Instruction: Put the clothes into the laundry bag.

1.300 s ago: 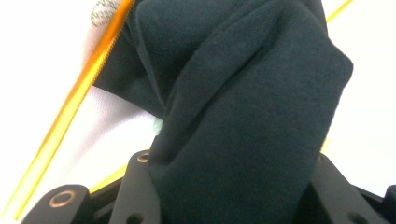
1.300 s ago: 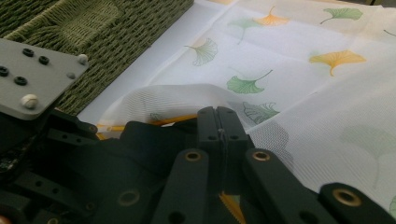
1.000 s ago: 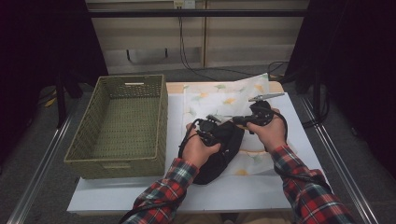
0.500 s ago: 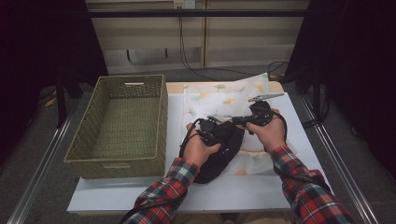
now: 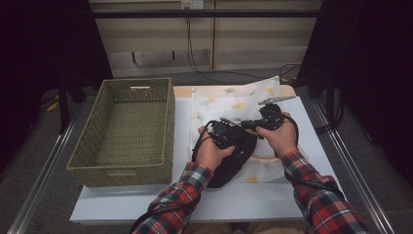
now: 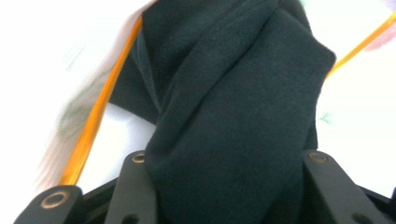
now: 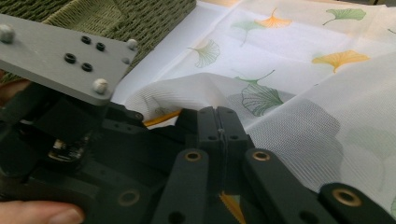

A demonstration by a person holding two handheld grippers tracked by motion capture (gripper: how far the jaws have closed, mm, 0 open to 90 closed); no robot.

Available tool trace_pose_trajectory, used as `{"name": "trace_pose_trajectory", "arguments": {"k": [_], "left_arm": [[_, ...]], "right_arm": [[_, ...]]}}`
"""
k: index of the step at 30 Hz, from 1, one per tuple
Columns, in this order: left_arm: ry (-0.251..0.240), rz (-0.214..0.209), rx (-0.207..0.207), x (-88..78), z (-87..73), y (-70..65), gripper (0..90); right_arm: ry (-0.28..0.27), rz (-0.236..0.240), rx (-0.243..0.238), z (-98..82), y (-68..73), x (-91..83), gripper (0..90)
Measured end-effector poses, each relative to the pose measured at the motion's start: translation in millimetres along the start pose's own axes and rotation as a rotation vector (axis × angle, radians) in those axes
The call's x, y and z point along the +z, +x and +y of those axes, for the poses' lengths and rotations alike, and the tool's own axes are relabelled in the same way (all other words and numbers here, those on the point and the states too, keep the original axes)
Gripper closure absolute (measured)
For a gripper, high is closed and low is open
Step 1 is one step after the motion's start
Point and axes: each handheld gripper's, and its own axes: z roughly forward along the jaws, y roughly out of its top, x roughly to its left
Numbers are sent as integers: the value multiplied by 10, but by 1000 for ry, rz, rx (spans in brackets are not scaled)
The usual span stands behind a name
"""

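Note:
A white mesh bag (image 5: 229, 97) printed with ginkgo leaves lies on the table, and a black garment (image 5: 229, 165) spills out of it towards the front. My left gripper (image 5: 234, 137) is shut on a thick fold of that black garment (image 6: 233, 93), which bulges up between its jaws. The right gripper (image 5: 246, 125) points left at it, jaws pressed together on the orange-trimmed edge of the mesh bag (image 7: 327, 84). In the right gripper view my right gripper (image 7: 217, 119) sits just beside the left gripper (image 7: 70, 140) with its grey plate.
A green woven basket (image 5: 168, 122) stands to the left of the bag, with nothing visible inside. The white table (image 5: 146, 200) has a bare strip along the front. Metal rails run along both sides, and cables hang at the back wall.

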Motion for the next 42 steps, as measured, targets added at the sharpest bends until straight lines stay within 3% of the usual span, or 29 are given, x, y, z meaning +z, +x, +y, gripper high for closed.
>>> {"name": "trace_pose_trajectory", "arguments": {"k": [1,3,7,8,10,11,13,14,17,20,23,26,29,31,33,35,38,40,42], "left_arm": [[17,-2,37,-4,6,27,559],[8,6,55,1,9,34,457],[-3,17,47,-61,-15,-14,290],[14,25,76,-88,-17,-12,260],[33,31,81,-128,-29,-13,197],[27,32,65,-141,-43,-20,178],[46,54,98,-198,-70,1,143],[62,59,111,-227,-80,16,140],[76,65,85,-259,-129,21,97],[99,78,117,-286,-170,27,87],[115,100,125,-279,-224,28,84],[139,75,120,-265,-278,20,95],[154,76,123,-241,-322,17,95],[179,51,107,-229,-355,13,140],[201,46,113,-220,-380,5,249],[205,39,98,-202,-393,-3,287],[217,50,73,-197,-403,-29,471],[236,66,19,-206,-409,-46,622],[233,81,4,-194,-402,-58,674]], "right_arm": [[1,0,0,1,-1,0,900],[3,-1,1,3,-3,-3,900],[5,1,5,-3,-26,-8,900],[5,2,2,-5,-32,-6,900],[7,0,5,-10,-35,-5,900],[9,-2,6,-10,-35,-6,900],[9,-1,0,-9,-38,-3,900],[11,-1,1,-7,-41,-4,900],[11,-2,1,-4,-50,2,900],[17,-1,-2,-2,-57,14,900],[22,3,-2,-2,-72,22,900],[21,5,-2,-1,-83,35,900],[25,6,-1,-2,-85,49,900],[26,7,-4,4,-81,61,900],[24,15,-8,14,-77,66,900],[25,13,-8,18,-76,69,900],[27,11,-7,18,-73,69,900],[27,11,-8,17,-69,67,900],[26,8,-8,14,-65,66,900]]}}
